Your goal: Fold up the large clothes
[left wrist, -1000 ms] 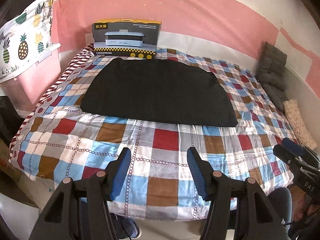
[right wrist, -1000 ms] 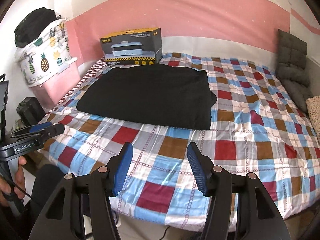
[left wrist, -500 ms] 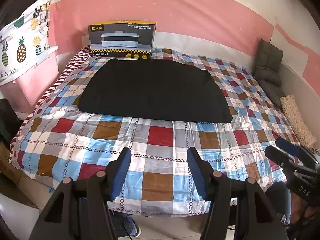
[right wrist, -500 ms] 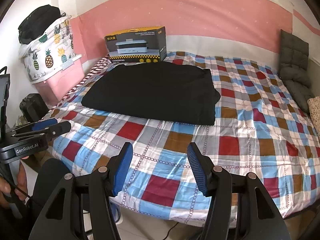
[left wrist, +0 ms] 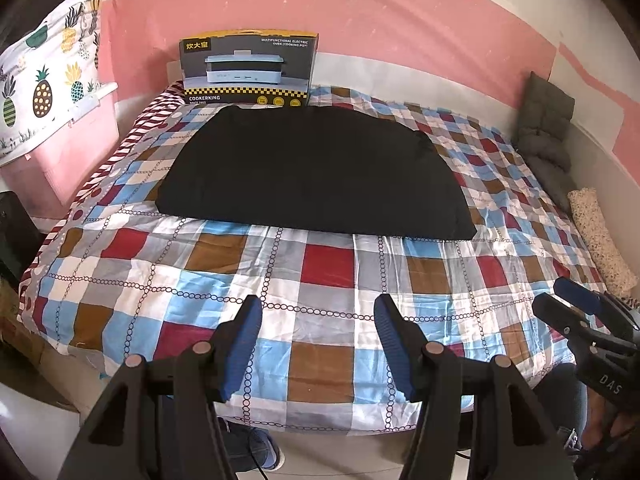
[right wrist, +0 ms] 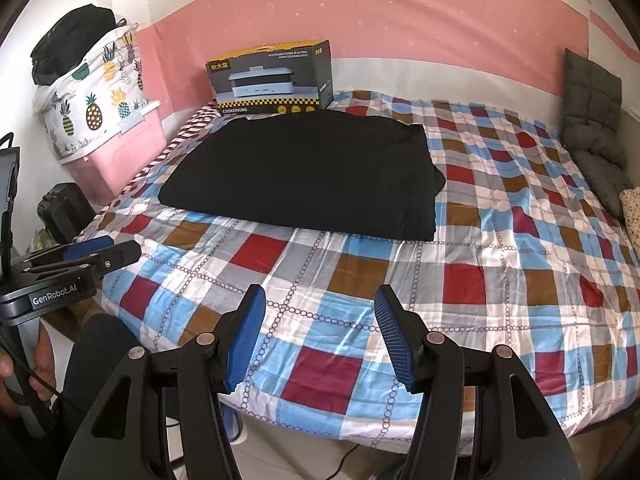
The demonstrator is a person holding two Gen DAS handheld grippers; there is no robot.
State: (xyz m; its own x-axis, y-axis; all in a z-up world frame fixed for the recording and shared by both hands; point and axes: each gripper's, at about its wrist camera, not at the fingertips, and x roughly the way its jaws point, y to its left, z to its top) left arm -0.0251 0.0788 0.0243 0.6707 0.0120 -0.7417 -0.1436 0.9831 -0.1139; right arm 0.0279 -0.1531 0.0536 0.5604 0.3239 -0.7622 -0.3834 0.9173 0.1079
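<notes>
A black garment lies folded into a flat rectangle on the far left half of the bed, which has a checked cover. My left gripper hangs open over the bed's near edge, well short of the garment, with nothing between its blue pads. My right gripper is also open and empty over the near edge. Each gripper shows in the other's view: the right gripper at the right side, the left gripper at the left side, held by a hand.
A cooker box stands against the pink wall just behind the garment. A pink bin with a pineapple-print bundle sits left of the bed. Grey cushions line the right wall. Floor shows below the bed edge.
Both views have drifted back and tilted slightly, so the bed and garment sit a little farther away. Both grippers stay open; the garment has not moved.
</notes>
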